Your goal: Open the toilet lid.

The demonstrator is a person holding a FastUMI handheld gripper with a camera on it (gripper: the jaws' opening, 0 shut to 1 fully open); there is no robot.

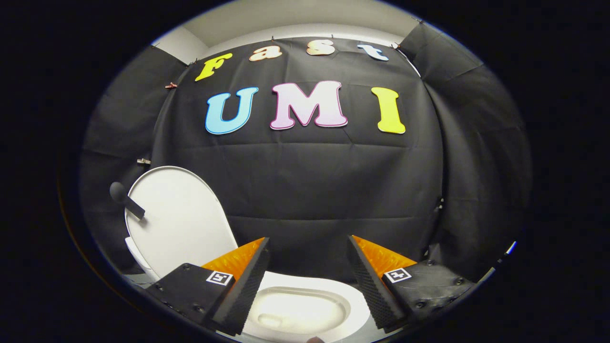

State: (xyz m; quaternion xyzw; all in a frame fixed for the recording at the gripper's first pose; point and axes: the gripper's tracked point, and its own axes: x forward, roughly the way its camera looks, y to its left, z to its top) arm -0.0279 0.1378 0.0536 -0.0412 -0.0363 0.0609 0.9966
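The white toilet lid [178, 221] stands raised, leaning back to the left of my fingers. A dark handle [126, 200] sticks out from its left edge. Below it, between and beneath my fingers, the white toilet seat ring [355, 309] surrounds the bowl [298, 312]. My gripper [309, 247] is open, its fingers wide apart with nothing between them, hanging above the bowl and apart from the lid.
Black cloth walls [314, 186] close the booth behind the toilet and on both sides. A white wall [295, 19] shows above the cloth. A strip of pale floor [136, 278] shows at the toilet's left.
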